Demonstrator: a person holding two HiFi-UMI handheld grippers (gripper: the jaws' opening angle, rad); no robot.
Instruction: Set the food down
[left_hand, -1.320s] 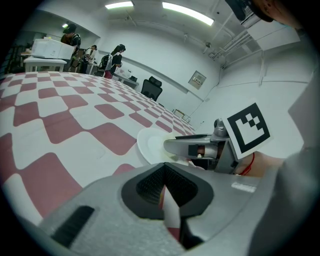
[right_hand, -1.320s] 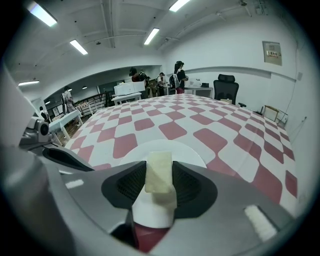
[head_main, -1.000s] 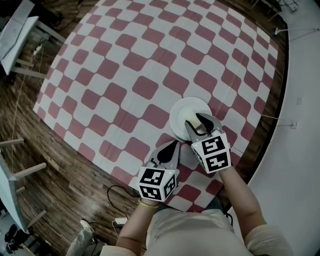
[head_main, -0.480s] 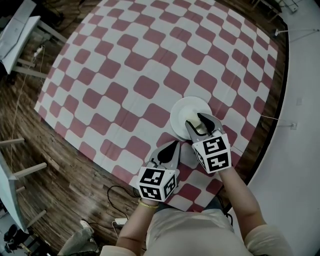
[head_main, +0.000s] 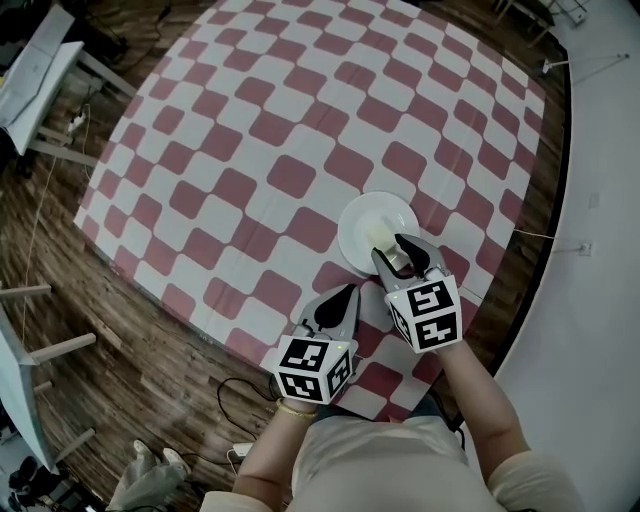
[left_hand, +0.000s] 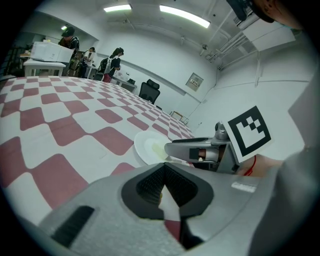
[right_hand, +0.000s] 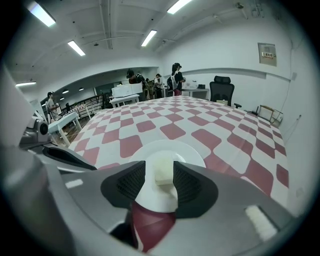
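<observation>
Checked cloth (head_main: 250, 130) in red and white covers the whole table and is the biggest thing in the scene. Near its edge, close to the person, a round white plate (head_main: 358, 222) stands flat on the cloth.

Both grippers are low over this corner. The left gripper (head_main: 345, 290) rests apart from the plate, over the cloth beside it. Its jaws meet at the tips and nothing is between them. The right gripper (head_main: 392, 250) reaches over the near rim of the plate and points downward. Its jaws have just been opening and now stand wide apart.

Between these open jaws is the food (right_hand: 163, 172), a small pale cream block with flat sides. It lies on the plate, a little toward the near side. A clear gap shows between the block and the left pad. The right pad is very close to it, and I cannot tell whether it touches.

The task looks almost done, since the block seems to rest on the plate by its own weight.

The block looks light and rather soft, like butter, cheese or tofu, so I judge it can dent or break under strong pressure, and its surface may be a bit slippery. The best place to take hold is on the two flat opposite sides, low down, with only gentle closing.
</observation>
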